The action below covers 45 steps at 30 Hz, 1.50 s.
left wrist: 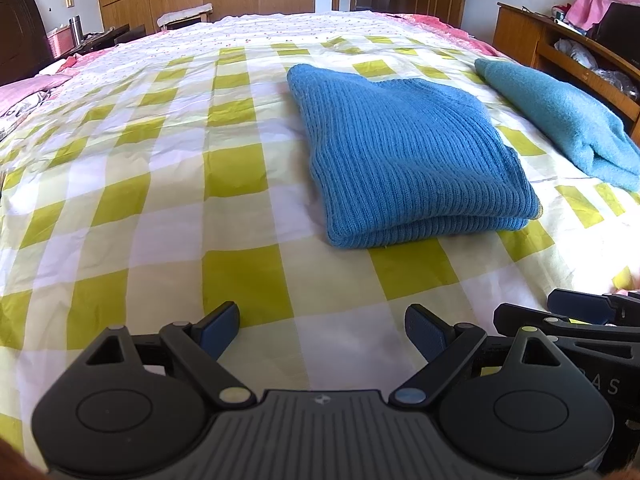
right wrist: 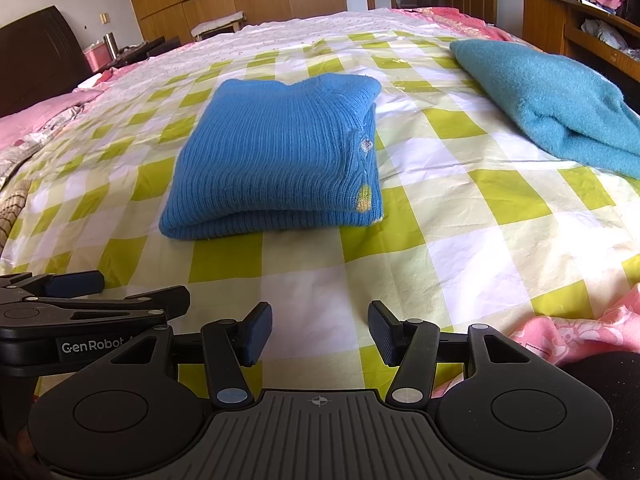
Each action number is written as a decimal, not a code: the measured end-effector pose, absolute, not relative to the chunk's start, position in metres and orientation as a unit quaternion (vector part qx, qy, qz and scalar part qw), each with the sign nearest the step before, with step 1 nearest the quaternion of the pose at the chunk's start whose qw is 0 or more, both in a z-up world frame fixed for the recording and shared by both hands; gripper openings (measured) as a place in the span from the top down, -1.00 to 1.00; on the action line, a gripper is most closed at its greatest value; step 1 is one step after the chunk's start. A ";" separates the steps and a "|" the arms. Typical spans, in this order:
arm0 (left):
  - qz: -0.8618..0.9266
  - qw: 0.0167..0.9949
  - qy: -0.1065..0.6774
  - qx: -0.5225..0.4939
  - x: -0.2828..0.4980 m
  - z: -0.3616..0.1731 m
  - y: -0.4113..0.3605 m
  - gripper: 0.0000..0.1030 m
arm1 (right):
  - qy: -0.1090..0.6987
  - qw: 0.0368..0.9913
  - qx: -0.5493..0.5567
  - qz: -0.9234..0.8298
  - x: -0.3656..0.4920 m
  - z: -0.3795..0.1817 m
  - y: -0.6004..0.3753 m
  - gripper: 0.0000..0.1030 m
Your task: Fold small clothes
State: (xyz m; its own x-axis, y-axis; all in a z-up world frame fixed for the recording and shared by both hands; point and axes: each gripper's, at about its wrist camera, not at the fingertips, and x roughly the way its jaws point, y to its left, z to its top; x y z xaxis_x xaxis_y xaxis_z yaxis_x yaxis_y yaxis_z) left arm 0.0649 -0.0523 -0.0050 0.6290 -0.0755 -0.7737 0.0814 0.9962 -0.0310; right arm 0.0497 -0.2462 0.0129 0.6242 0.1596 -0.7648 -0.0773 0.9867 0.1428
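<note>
On the checked yellow-and-white bed cover point(right wrist: 460, 216), well ahead of both tools, lies the blue ribbed sweater point(right wrist: 276, 152), already doubled into a neat rectangle with its rounded fold facing the cameras and a small yellow patch showing at its right edge. Further right, apart from it, sits the teal fleecy garment point(right wrist: 560, 100), bunched loosely and apparently not yet folded. Near the bed's front edge hover the left gripper point(left wrist: 322, 330) and the right gripper point(right wrist: 320, 332), side by side and angled down at bare cover, fingers released on both, spread wide with nothing between the pads. Judged from this, the blue piece looks finished and the teal one looks next. To do that step well: reach toward the teal piece with both tools, pinch two corners of a single layer rather than the whole bunch, draw it flat onto clear cover beside the sweater, smooth out, then bring edge to edge so the fold line lands straight. Likely soft and clingy fabric, so worth gripping close to the hem to avoid dragging the sheet along. As for containers: a pink basket point(right wrist: 96, 56) on the far left nightstand, contents too small to make out; open wooden shelving point(left wrist: 576, 52) at far right holding crumpled pale items, unclear what.
</note>
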 end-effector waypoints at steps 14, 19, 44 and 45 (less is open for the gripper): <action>-0.042 0.904 0.426 0.004 0.064 -0.004 -0.053 -0.83 | 0.429 0.899 0.050 0.066 0.050 0.013 -0.246 -0.03; -0.042 0.904 0.426 0.004 0.064 -0.004 -0.053 -0.83 | 0.429 0.900 0.050 0.066 0.050 0.013 -0.246 -0.03; -0.041 0.903 0.427 0.005 0.064 -0.004 -0.053 -0.79 | 0.430 0.899 0.048 0.067 0.049 0.012 -0.245 -0.03; -0.041 0.903 0.428 0.005 0.064 -0.004 -0.053 -0.79 | 0.430 0.899 0.048 0.067 0.049 0.012 -0.245 -0.03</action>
